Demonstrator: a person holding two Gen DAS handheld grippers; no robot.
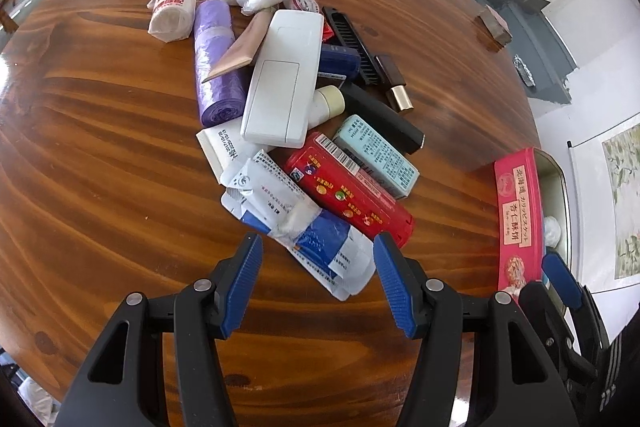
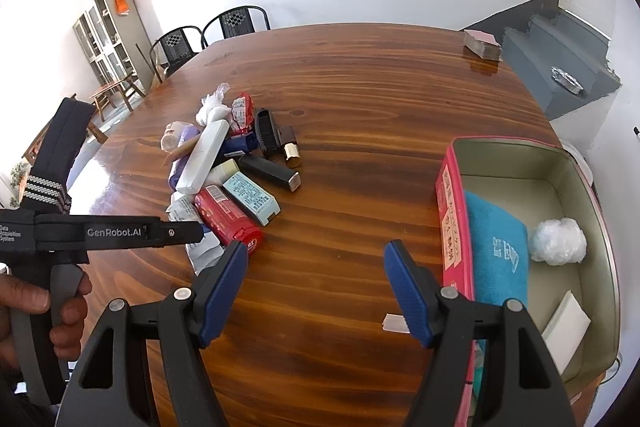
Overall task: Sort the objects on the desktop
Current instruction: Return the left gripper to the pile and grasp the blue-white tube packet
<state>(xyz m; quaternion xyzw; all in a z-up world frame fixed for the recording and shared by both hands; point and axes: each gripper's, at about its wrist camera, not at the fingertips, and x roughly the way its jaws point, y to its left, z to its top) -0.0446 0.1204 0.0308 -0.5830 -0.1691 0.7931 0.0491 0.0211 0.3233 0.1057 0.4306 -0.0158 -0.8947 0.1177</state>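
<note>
A pile of small objects lies mid-table: a white remote [image 1: 284,79], a purple bag roll [image 1: 218,63], a red container [image 1: 352,195], a pale blue box [image 1: 376,155], a black tube [image 1: 384,119] and a blue-white sachet [image 1: 316,231]. My left gripper [image 1: 318,247] hangs open just above the sachet's near end, with nothing gripped. In the right wrist view it [image 2: 192,233] reaches in from the left, over the pile [image 2: 232,167]. My right gripper [image 2: 316,255] stands open over bare wood beside the pink tin [image 2: 452,211]. The tin holds a teal cloth [image 2: 496,251], a plastic wad [image 2: 558,241] and a white card [image 2: 568,323].
A small paper slip [image 2: 394,323] lies on the table by my right finger. A small block [image 2: 482,45] sits at the table's far corner. Black chairs [image 2: 236,23] stand behind the table, a cabinet [image 2: 108,31] at the left wall, grey steps [image 2: 560,67] to the right.
</note>
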